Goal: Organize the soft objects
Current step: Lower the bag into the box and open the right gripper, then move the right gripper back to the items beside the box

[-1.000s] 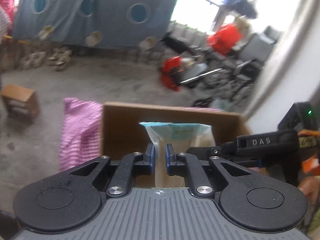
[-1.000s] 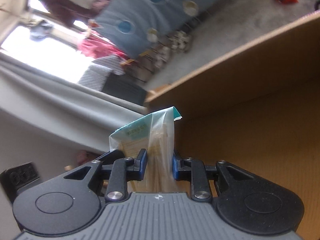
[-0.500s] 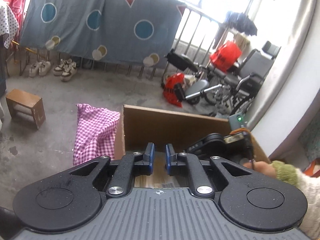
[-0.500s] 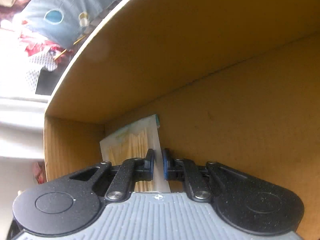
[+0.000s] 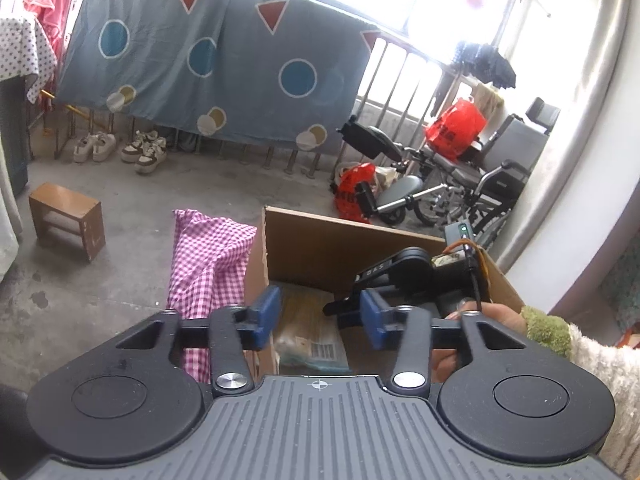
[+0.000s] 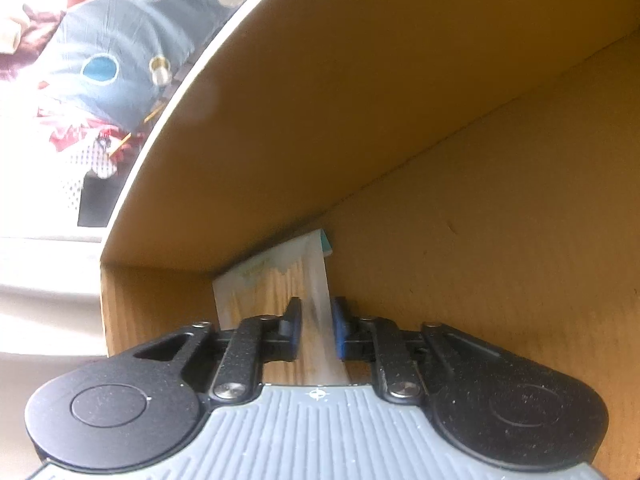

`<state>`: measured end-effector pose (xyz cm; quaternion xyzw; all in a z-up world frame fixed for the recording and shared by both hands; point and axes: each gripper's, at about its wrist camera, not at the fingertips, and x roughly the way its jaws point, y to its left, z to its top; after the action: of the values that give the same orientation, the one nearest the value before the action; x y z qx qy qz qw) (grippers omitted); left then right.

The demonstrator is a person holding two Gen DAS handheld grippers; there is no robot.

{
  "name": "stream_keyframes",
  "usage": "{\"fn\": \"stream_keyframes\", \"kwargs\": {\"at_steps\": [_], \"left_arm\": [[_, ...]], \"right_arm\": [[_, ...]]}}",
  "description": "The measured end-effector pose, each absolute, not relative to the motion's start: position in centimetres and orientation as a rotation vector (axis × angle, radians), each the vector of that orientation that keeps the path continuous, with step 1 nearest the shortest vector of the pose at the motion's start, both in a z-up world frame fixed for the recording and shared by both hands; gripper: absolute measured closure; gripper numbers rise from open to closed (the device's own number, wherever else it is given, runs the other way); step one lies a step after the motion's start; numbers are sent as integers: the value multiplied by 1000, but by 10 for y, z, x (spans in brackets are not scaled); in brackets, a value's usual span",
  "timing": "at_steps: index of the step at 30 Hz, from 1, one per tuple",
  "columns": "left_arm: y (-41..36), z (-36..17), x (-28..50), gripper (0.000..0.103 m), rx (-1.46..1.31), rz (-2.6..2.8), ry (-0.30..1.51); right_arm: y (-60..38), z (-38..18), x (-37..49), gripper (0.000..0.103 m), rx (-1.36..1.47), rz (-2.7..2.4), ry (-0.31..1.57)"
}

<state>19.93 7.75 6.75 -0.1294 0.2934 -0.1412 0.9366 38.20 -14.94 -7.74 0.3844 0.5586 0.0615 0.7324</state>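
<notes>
Down inside the cardboard box, your right gripper has the clear packet between its blue pads, and the jaws have just been easing apart; from this view you cannot tell whether the pads still press the film or only flank it. The packet stands on edge in the corner, its far end touching the box wall. That is the main risk: if you pull the right hand out while the film clings to a pad, the packet probably comes up with it or flops over instead of lying flat. Opening wider before you lift looks safer.

From the left wrist view, the box sits on the concrete floor with a pink checked cloth draped just beside its left wall. Your left gripper hangs over the near edge, its jaws just opened and now standing well apart with nothing between them. The right gripper lies directly ahead of it in the box, so the two tools could knock together if you bring the left one forward.
</notes>
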Motion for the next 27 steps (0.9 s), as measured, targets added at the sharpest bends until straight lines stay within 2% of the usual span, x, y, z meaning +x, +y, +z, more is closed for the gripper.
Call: {"fn": "stream_keyframes", "kwargs": {"at_steps": [2,4,5,12,19,23,27], "left_arm": [[78,71,191,37,-262,-268,579],[78,74,181,31,-262,-258,555],[80,75,177,28,-266,-256,548],[72,82,144,11,-249,-246,542],[55,73,109,5,-225,-348,584],[31,51,97,4,-186,-448,659],[-1,26,90,5,-82,-473,714]], "right_arm": [[-153,-73,380,75,846,142,1231],[-157,-63,372,52,841,149,1214],[-159,-56,370,50,831,151,1194],[-190,10,324,50,757,227,1045],[-254,74,224,50,747,396,883],[-279,76,156,49,765,445,851],[-280,38,119,49,850,478,918]]}}
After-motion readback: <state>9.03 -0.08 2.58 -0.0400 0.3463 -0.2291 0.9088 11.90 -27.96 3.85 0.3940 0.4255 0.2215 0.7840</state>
